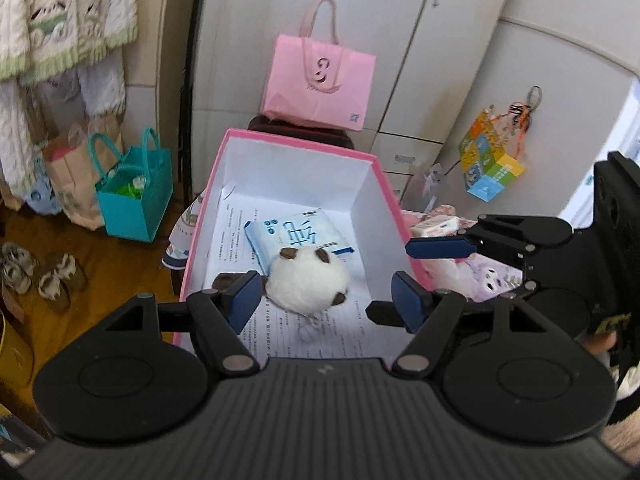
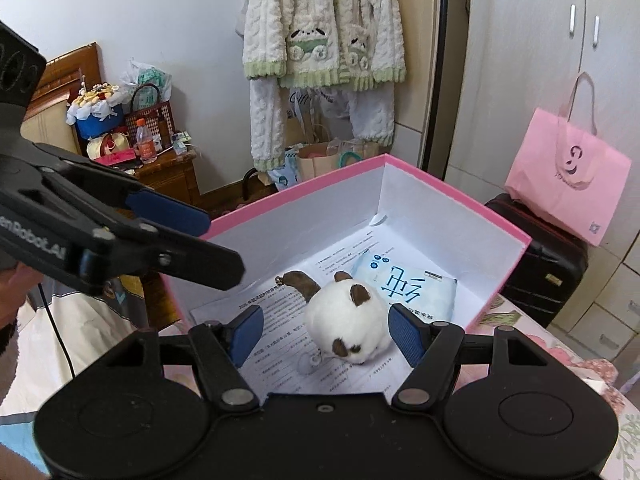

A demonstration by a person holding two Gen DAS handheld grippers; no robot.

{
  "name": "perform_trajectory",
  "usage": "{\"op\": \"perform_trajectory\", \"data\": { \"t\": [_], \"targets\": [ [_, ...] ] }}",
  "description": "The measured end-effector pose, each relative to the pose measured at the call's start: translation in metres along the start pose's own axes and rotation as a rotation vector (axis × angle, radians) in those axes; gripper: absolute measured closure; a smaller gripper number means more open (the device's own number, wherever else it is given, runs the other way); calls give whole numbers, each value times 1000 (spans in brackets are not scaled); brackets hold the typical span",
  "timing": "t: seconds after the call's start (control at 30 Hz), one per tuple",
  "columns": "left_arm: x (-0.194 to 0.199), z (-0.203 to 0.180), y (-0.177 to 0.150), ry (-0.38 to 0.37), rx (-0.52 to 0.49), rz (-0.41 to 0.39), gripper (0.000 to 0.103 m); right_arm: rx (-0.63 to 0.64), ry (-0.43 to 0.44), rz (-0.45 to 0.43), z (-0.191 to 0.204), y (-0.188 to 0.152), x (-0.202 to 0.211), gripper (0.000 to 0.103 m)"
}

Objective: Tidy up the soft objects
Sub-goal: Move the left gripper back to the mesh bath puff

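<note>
Two empty, parted hand-held grippers (image 1: 326, 300) (image 2: 326, 334) over plush toy (image 1: 306, 280); teal bag (image 1: 134, 204) only left-view.

The left gripper (image 2: 224, 240) arm reads "Robot.AI".

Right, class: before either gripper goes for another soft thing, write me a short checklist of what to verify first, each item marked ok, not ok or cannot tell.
1. Plush toy lies inside the pink box, not held: ok.
2. Tissue pack is also in the box, beside the plush toy: ok.
3. Left gripper is open with nothing between its pads: ok.
4. Right gripper is open and empty: ok.
5. Room left on the box floor for more items: ok; printed paper shows bare around the toy.
6. More soft items wait outside the box: ok, though what each is, cannot tell.
</note>
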State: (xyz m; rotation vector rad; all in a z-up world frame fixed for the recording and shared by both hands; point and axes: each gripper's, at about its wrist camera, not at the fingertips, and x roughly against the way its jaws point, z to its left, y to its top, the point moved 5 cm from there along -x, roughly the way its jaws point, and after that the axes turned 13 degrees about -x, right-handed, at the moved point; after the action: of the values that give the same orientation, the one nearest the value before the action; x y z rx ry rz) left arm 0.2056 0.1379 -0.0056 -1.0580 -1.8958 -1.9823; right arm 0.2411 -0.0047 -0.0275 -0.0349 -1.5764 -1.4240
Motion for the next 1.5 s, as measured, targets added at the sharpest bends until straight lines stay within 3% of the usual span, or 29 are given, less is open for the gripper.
{"op": "perform_trajectory", "data": {
  "t": [0.43, 0.8, 1.17, 1.5],
  "targets": [
    [58, -55, -7, -52, -137, -67, 28, -49, -19, -133, -20, -24, 110, 28],
    [66, -118, -22, -159, -259, -50, 27, -130, -134, -248, -66, -71, 187, 28],
    [24, -172, -33, -234, -328, 27, 27, -221, -151, -261, -117, -116, 197, 27],
    [-37, -199, -18, -219, -321, 31, 27, -246, -129, -302, -165, -115, 169, 27]
  ]
}}
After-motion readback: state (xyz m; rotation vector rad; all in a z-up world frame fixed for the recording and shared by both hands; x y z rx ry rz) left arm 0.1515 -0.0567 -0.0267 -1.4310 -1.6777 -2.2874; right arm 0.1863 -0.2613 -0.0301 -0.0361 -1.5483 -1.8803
